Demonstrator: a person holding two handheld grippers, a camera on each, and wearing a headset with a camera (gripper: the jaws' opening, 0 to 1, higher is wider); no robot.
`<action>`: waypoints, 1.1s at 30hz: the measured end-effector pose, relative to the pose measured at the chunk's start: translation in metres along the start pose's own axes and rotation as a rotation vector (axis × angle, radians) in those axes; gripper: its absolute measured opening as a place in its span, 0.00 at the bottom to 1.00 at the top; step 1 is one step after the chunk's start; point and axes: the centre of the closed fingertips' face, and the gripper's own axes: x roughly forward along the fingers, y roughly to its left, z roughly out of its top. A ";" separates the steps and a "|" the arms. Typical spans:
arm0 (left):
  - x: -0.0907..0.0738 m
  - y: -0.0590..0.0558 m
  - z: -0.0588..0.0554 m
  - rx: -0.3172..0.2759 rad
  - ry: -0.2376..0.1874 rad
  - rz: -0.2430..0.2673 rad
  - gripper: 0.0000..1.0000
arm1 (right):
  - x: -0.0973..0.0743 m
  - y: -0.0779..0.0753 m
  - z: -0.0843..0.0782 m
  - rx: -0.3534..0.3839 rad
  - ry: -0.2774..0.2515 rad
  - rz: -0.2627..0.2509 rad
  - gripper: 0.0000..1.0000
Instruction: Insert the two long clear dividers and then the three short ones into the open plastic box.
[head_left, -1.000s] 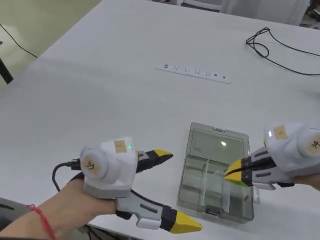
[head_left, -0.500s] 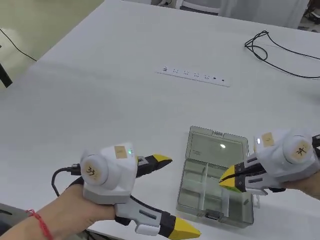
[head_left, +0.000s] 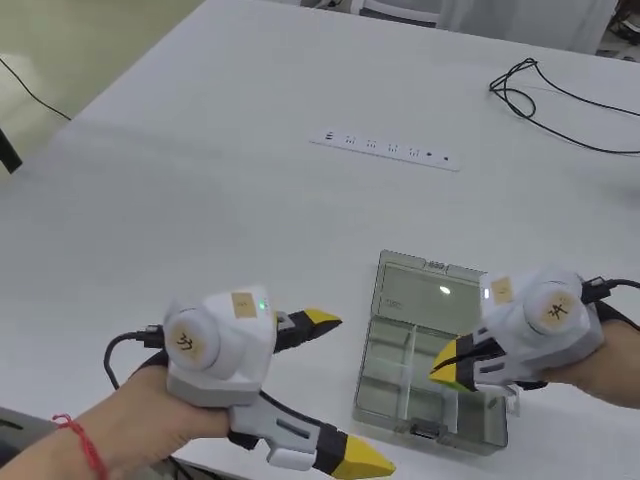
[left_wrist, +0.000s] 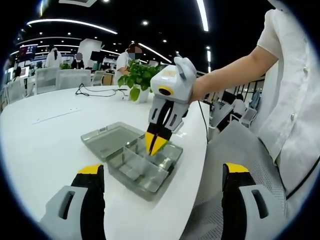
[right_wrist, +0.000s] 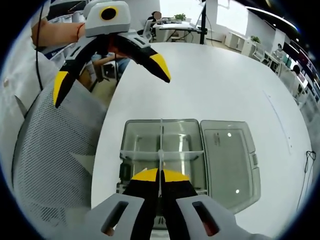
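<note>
The open clear plastic box (head_left: 372, 345) lies near the table's front edge, its lid (head_left: 432, 292) flat behind it. Clear dividers stand inside the tray and split it into compartments. My right gripper (head_left: 450, 366) hovers over the tray's right half, shut on a thin clear divider (right_wrist: 161, 136) that reaches down into the box (right_wrist: 135, 134). In the left gripper view the right gripper (left_wrist: 156, 143) points straight down into the box (left_wrist: 111, 163). My left gripper (head_left: 340, 392) is wide open and holds nothing, left of the box.
A white power strip (head_left: 385, 148) lies on the table beyond the box, and a black cable (head_left: 540, 92) loops at the far right. A mesh chair (right_wrist: 50, 165) stands just off the table's front edge. People sit at tables in the background.
My right gripper has moved left and down with the divider, closer over the box tray. The left gripper has stayed about where it was, still open.
</note>
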 end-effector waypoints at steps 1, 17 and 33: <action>0.000 0.000 0.000 0.000 0.000 0.001 1.00 | 0.001 0.000 -0.001 0.002 0.003 0.000 0.03; 0.001 0.002 0.001 0.002 0.000 0.001 1.00 | 0.003 0.000 -0.002 0.005 0.006 -0.005 0.03; -0.003 0.001 0.003 0.012 0.001 0.010 1.00 | -0.030 -0.002 0.006 0.083 -0.076 -0.054 0.17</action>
